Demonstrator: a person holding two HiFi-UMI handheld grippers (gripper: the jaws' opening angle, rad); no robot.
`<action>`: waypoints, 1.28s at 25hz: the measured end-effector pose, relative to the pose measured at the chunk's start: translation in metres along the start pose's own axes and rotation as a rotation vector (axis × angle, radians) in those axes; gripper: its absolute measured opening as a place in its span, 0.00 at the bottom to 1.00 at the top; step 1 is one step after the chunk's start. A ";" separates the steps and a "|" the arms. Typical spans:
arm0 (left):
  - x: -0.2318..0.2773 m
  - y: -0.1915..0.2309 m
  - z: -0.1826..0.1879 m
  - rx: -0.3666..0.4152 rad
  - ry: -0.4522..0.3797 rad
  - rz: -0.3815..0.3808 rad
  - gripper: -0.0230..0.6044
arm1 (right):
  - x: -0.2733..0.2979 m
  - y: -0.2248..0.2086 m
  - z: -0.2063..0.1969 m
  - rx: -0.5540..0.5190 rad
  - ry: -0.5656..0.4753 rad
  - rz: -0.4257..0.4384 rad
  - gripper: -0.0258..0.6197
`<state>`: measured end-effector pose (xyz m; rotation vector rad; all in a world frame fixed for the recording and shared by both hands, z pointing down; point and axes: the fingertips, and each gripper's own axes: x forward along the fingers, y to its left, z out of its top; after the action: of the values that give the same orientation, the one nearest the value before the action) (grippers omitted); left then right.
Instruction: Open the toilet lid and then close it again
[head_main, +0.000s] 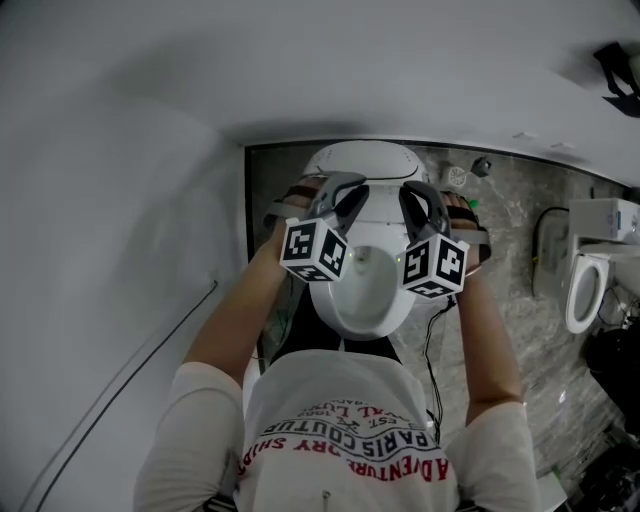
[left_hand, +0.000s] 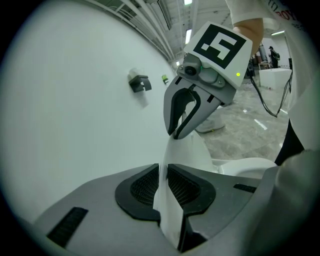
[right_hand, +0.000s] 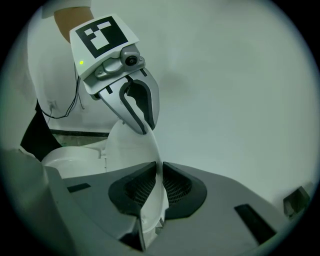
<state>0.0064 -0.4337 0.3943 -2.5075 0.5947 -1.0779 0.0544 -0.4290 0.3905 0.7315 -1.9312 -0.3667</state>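
1. The toilet lid (right_hand: 126, 145) is up off the toilet bowl (head_main: 365, 300), standing steeply over the bowl's rear half, with its thin front rim running between the two grippers.
2. The left gripper (left_hand: 163, 186) is clamped on the lid's rim. Its ribbed pads (left_hand: 142, 187) are nearly together and press both faces of the thin white edge.
3. The right gripper (right_hand: 159, 186) bites the same rim just along from the left one. Its jaws are equally narrow, with the lid pinched between them.
4. In the head view a white wall (head_main: 120, 200) stands close on the bowl's left, leaving only a dark strip of floor.
5. To the bowl's right, marbled floor (head_main: 510, 220) lies open, with a thin cable (head_main: 432, 350) trailing beside the bowl.
6. A second toilet (head_main: 590, 285) sits well to the right of the bowl.
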 end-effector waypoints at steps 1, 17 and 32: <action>0.003 0.003 -0.001 -0.004 -0.001 -0.003 0.13 | 0.003 -0.003 0.000 0.006 0.001 0.002 0.09; 0.015 0.022 -0.008 -0.067 -0.012 0.028 0.16 | 0.021 -0.017 0.000 0.060 0.006 0.030 0.09; -0.076 0.024 0.048 -0.429 -0.204 0.203 0.20 | -0.078 -0.024 0.023 0.451 -0.234 -0.056 0.09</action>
<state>-0.0112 -0.4093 0.3065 -2.7856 1.0867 -0.6638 0.0672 -0.3992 0.3125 1.0741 -2.2492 -0.0462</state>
